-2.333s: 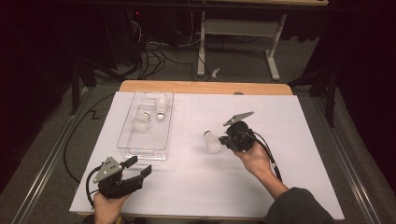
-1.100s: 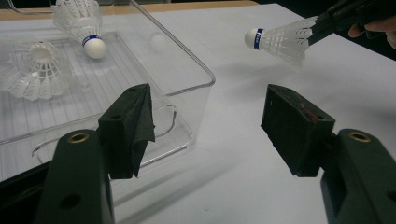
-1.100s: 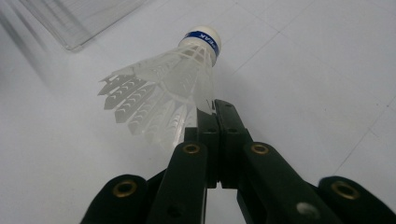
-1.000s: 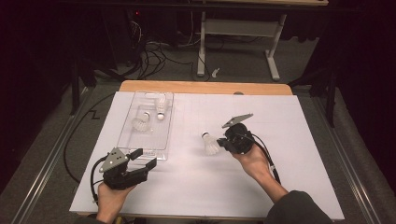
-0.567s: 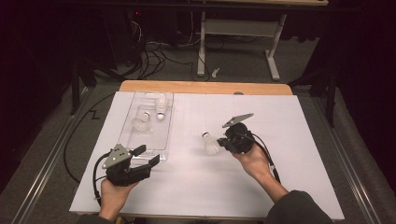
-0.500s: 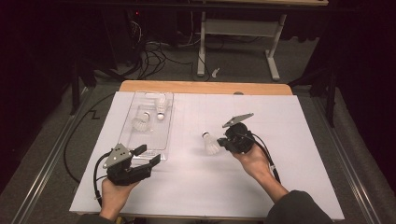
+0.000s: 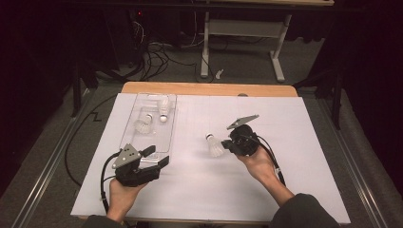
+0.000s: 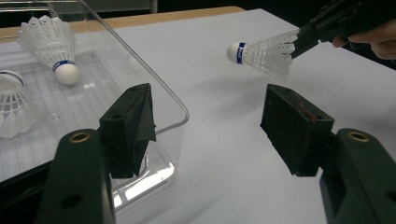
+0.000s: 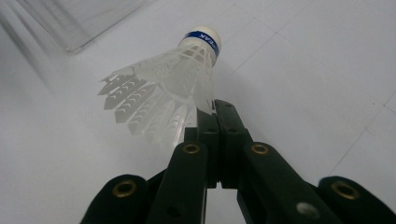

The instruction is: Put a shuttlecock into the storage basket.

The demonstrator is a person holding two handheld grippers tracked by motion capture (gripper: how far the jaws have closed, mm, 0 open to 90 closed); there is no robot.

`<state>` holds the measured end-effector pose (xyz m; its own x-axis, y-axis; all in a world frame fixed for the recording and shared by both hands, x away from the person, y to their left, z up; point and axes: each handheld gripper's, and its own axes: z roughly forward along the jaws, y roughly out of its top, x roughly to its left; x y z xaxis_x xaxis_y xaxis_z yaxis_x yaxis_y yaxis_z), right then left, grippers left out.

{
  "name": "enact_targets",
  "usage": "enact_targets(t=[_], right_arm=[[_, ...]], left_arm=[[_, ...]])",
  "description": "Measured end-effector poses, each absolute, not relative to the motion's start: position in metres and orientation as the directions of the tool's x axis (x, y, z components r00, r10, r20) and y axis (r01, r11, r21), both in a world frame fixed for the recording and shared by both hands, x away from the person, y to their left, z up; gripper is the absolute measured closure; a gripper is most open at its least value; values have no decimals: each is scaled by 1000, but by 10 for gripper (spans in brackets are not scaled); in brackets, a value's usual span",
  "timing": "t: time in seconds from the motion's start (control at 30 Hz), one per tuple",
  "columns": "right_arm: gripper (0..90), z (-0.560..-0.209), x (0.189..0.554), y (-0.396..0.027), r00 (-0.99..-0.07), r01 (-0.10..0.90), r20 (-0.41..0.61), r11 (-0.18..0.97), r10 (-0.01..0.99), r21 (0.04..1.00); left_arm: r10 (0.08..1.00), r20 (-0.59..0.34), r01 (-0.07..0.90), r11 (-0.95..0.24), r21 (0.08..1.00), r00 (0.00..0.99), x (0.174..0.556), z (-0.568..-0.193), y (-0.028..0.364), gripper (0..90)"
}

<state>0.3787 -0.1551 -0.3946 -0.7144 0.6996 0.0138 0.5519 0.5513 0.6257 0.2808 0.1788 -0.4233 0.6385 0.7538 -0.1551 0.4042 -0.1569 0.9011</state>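
White paper (image 7: 294, 156) is spread over the table. A shuttlecock (image 9: 173, 79) is pinched by its skirt edge in the clenched right gripper (image 9: 217, 114), cork pointing away. The left gripper (image 8: 205, 126) is held agape, the clear tray (image 8: 154, 88) corner at one jaw.

Count on the table: three shuttlecocks in all, each white with a blue band at the cork. Two lie inside the clear tray (image 7: 167, 137): first shuttlecock (image 7: 163, 108) and second shuttlecock (image 7: 143, 124). The third shuttlecock (image 7: 215, 146) is outside it. One tray. Two grippers: left gripper (image 7: 154, 160), right gripper (image 7: 228, 145). One white sheet (image 7: 304, 156). Floor cables behind appear several; number unclear in the dark.
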Motion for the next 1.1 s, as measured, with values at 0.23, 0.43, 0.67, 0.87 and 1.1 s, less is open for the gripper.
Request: enact_targets(t=[0.23,0.43,0.67,0.87,1.1], right_arm=[[900,-394,379,-155,-713,556,16,551,701,623],[900,-394,379,-155,-713,553,15,550,701,626],[900,-394,379,-155,-715,550,13,551,699,627],[900,-393,379,-153,-717,549,14,552,697,627],[900,-392,379,-151,-719,548,13,554,695,627]], left_arm=[[739,-156,404,-167,899,655,284,-422,172,354],[734,-153,406,-179,896,661,289,-423,166,358],[726,-152,415,-198,888,671,294,-423,157,363],[717,-138,414,-224,882,683,298,-422,149,366],[705,-122,411,-256,875,698,303,-420,139,368]])
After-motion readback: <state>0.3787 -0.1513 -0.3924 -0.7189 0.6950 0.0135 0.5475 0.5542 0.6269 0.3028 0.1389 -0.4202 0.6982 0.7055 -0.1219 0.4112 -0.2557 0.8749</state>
